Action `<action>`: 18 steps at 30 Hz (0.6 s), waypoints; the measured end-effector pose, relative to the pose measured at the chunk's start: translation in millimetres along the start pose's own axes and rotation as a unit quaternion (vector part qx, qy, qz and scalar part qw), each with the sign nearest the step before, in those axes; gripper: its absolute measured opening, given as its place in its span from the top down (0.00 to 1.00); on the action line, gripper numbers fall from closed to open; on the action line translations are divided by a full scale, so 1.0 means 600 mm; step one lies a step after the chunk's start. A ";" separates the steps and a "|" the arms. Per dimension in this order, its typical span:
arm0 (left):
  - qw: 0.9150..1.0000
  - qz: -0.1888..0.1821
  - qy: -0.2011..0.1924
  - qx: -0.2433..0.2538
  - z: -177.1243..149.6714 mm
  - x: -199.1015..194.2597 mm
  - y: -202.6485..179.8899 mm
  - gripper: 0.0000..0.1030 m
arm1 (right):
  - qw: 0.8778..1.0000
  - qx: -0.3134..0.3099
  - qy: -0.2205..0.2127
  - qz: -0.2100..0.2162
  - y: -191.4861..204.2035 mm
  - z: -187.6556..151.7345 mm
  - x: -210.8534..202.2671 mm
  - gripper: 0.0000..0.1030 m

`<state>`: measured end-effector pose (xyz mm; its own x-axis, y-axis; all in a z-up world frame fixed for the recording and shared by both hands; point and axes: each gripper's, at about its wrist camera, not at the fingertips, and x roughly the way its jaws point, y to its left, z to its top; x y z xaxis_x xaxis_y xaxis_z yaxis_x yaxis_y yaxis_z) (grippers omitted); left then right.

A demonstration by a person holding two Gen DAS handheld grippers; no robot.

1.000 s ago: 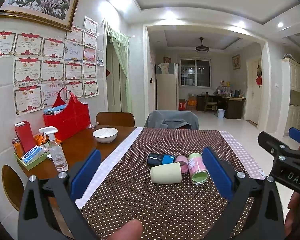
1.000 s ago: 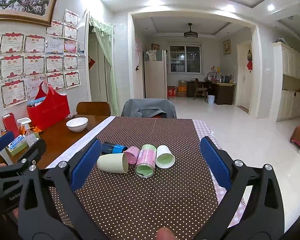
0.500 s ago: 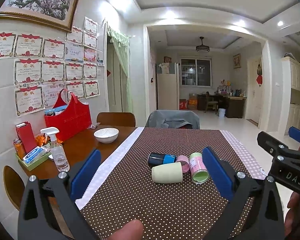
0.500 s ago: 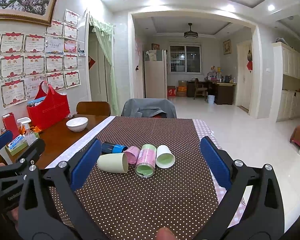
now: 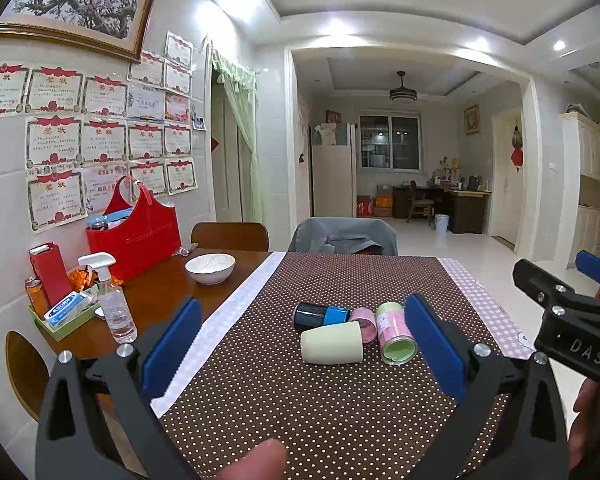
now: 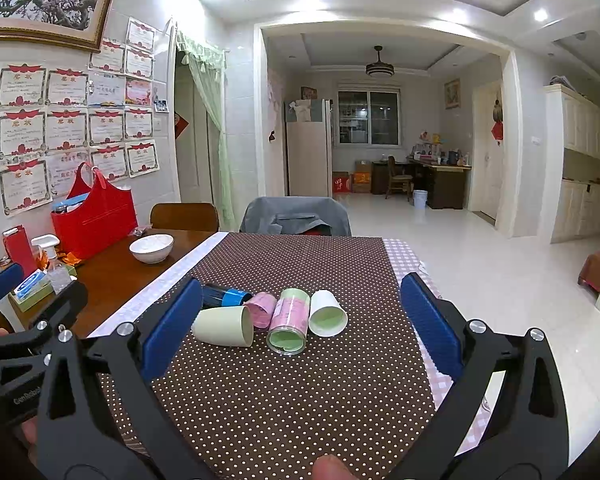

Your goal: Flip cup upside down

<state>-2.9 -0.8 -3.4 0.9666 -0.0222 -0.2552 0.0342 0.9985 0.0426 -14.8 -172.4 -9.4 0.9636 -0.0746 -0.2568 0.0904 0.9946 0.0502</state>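
Several cups lie on their sides on the brown dotted cloth (image 6: 292, 400). A pale green cup (image 5: 332, 343) (image 6: 223, 325) lies nearest, its mouth to the right. Behind it lie a black-and-blue cup (image 5: 320, 315) (image 6: 222, 295), a small pink cup (image 5: 363, 322) (image 6: 261, 309) and a pink-and-green cup (image 5: 394, 338) (image 6: 289, 321). A white cup (image 6: 327, 313) with a green inside shows only in the right wrist view. My left gripper (image 5: 300, 342) and right gripper (image 6: 300, 326) are both open and empty, held short of the cups.
A white bowl (image 5: 210, 267) (image 6: 151, 248), a spray bottle (image 5: 112, 303), a red bag (image 5: 138, 230) and a green tray (image 5: 66, 314) of small items stand on the bare wood at the left. Chairs (image 5: 342, 236) stand at the table's far end.
The left wrist view has shifted slightly, so the cups sit a touch further right in it. The right gripper has barely moved. Both stay open.
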 end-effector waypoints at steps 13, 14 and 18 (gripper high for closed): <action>1.000 -0.004 0.013 -0.001 -0.004 0.019 0.000 0.04 | 1.000 0.001 0.007 0.001 -0.006 0.002 0.013 0.06; 1.000 -0.005 0.013 0.000 -0.004 0.019 -0.001 0.04 | 1.000 0.001 0.007 0.001 -0.006 0.002 0.014 0.06; 1.000 -0.009 0.018 0.004 -0.004 0.031 -0.008 0.04 | 1.000 0.000 0.012 -0.002 -0.010 0.001 0.025 0.06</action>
<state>14.3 -5.9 -10.8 0.9561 -0.0384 -0.2905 0.0538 0.9975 0.0454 -0.9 -179.4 -12.8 0.9571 -0.0763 -0.2796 0.0938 0.9943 0.0499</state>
